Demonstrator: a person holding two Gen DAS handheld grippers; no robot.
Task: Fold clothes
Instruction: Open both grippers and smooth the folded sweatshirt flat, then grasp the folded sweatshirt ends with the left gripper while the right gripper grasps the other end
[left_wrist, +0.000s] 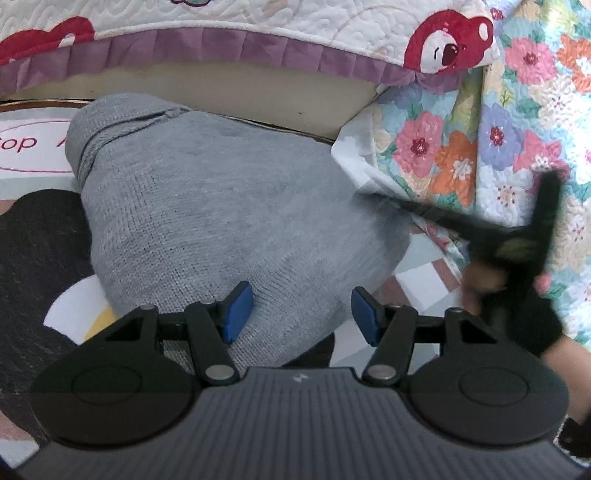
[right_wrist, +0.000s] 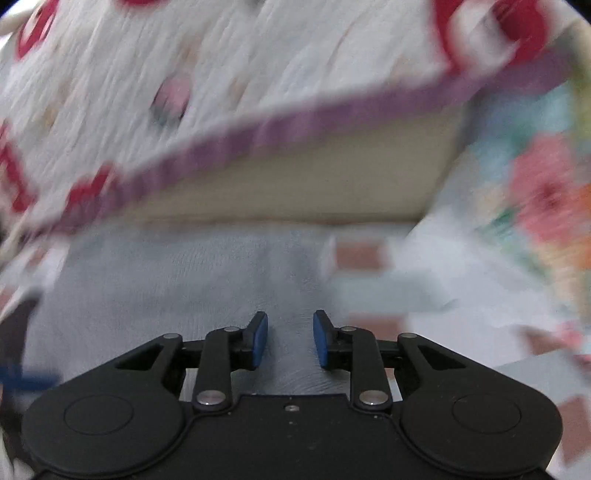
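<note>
Closing on too thin a pinch of knit could let the gray sweater (left_wrist: 221, 206) slip and undo its fold, since the left gripper (left_wrist: 301, 314) stands wide open over its near edge and the right gripper (right_wrist: 290, 339) (its view badly blurred) is parted too, holding nothing. Bundled thick and lumpy, the sweater lies on the patterned mat (left_wrist: 417, 277) beside the floral quilt (left_wrist: 517, 110).

Motion blur smears the whole right wrist view, bedspread (right_wrist: 155, 92) and quilt (right_wrist: 546, 192) alike, and the right claw (left_wrist: 517, 236) too.
</note>
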